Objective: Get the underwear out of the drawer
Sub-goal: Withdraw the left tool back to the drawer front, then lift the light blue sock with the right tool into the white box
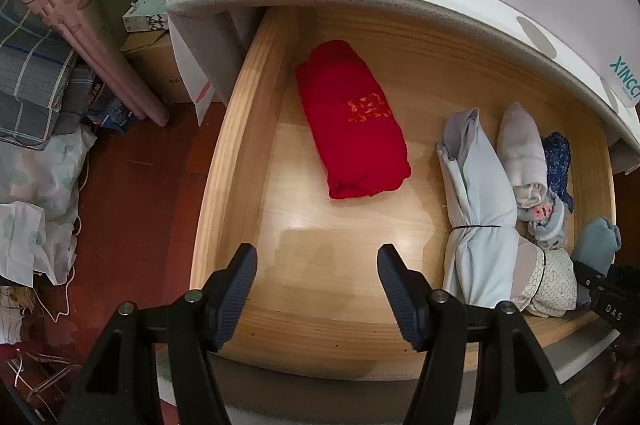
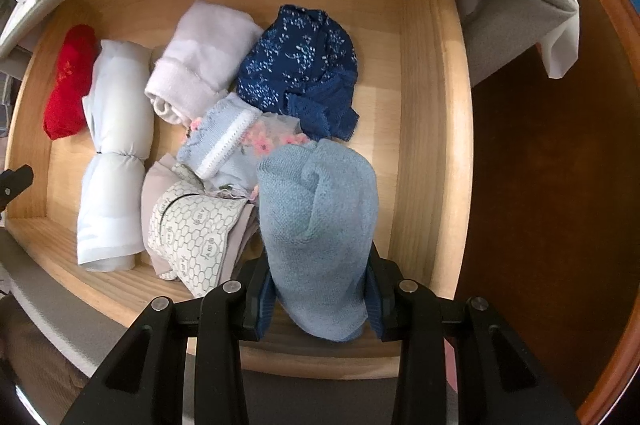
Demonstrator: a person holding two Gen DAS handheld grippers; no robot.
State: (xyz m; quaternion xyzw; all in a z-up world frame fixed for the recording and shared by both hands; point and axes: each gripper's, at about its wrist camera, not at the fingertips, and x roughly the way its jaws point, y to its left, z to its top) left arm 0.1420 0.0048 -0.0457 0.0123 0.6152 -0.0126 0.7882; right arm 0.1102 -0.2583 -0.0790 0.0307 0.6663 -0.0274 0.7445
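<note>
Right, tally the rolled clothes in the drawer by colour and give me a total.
Red: 1, the red roll
Pale blue-white: 1, the banded roll
Lilac-white: 1, the lilac roll
Navy: 1, the floral piece
Light blue: 2, the pink-flowered piece and the knit roll
Cream honeycomb: 1, the patterned piece
Total: 7

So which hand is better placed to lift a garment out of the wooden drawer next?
Right. The right gripper is already clamped on the light blue knitted roll above the wooden drawer. The left gripper hangs open over bare drawer floor, short of the red folded garment.
</note>
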